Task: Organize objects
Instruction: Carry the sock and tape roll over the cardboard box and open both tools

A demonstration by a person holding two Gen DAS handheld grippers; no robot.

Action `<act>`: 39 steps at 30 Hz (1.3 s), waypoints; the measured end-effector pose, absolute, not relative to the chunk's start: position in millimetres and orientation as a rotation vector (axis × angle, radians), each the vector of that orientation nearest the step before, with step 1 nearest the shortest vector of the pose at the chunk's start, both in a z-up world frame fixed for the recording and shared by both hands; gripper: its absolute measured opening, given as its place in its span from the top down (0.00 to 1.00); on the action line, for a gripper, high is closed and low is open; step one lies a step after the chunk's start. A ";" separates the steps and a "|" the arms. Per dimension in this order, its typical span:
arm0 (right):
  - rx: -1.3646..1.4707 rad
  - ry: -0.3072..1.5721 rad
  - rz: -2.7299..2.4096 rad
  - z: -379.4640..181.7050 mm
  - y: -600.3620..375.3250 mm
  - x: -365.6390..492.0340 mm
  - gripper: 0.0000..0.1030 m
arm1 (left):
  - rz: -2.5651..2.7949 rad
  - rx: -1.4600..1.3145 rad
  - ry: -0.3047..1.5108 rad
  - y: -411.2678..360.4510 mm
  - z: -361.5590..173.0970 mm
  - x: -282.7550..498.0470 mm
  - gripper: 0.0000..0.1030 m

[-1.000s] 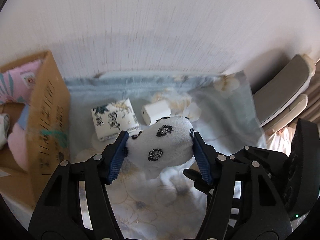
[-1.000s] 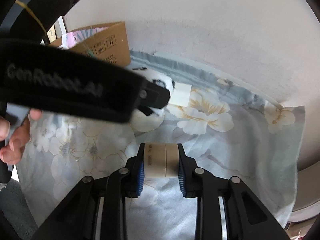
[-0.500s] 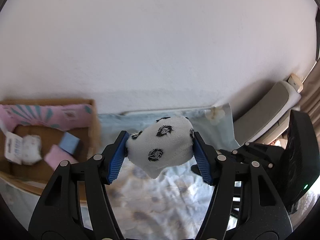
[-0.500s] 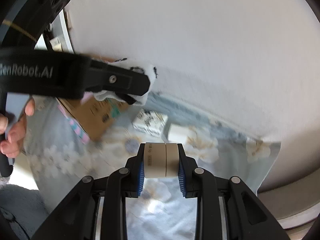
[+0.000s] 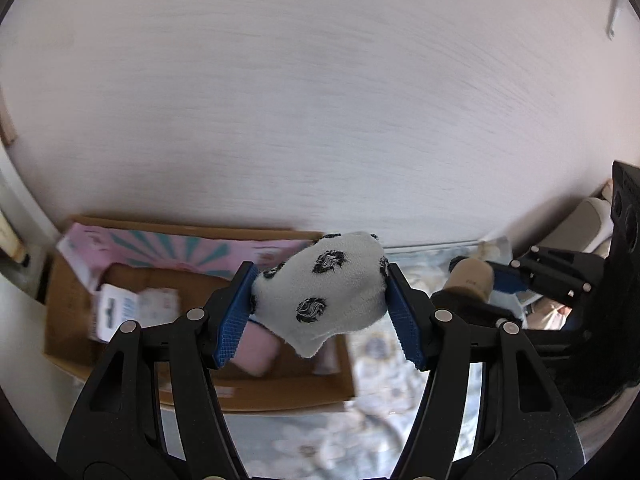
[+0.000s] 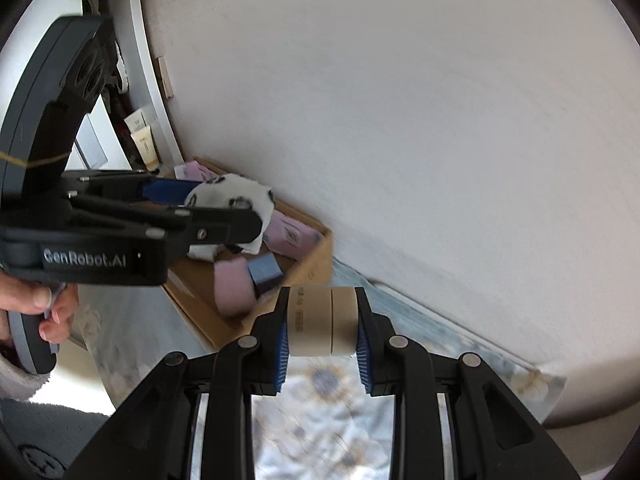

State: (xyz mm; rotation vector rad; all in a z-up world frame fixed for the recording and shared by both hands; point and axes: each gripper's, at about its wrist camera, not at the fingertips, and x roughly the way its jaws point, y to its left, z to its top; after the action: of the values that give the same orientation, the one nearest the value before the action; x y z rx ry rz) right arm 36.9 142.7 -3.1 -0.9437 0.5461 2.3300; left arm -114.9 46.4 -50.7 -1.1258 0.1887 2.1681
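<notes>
Left hand-held gripper (image 5: 320, 308) clamps sock (image 5: 324, 292), toe down

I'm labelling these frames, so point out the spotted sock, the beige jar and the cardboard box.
sock (image 5: 324, 288), left wrist view, middle of its white spotted body
jar (image 6: 323, 321), right wrist view, middle of its side
box (image 5: 256, 394), left wrist view, near cardboard wall

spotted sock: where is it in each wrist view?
Left wrist: spotted sock at centre, clamped between the left gripper's blue pads, in front of the cardboard box.
Right wrist: the sock is at left-centre, in the left gripper, above the box.
Shared landmark: the open cardboard box against the white wall.
</notes>
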 end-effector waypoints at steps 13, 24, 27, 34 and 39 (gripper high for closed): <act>-1.081 0.643 2.355 -7.8 158.7 -57.0 0.75 | 2.257 -1.221 0.215 -37.5 -73.5 -185.2 0.41; -1.210 0.730 2.300 -41.2 161.9 -115.9 0.75 | 2.232 -1.341 0.263 -82.5 -119.2 -224.1 0.41; -1.240 0.744 2.284 -49.2 160.5 -122.6 0.75 | 2.208 -1.356 0.286 -86.3 -128.3 -227.4 0.41; -1.271 0.784 2.254 -58.7 158.6 -130.6 0.75 | 2.168 -1.358 0.346 -84.6 -132.7 -228.7 0.41; -1.278 0.812 2.225 -57.8 161.8 -129.4 0.75 | 2.151 -1.308 0.434 -74.3 -123.7 -225.0 0.38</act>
State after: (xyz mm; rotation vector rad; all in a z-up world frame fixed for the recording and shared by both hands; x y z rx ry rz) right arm -129.4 161.8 -57.8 -1.2775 0.8119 2.2247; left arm -225.0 -74.3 -123.7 -1.3080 0.4344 2.1510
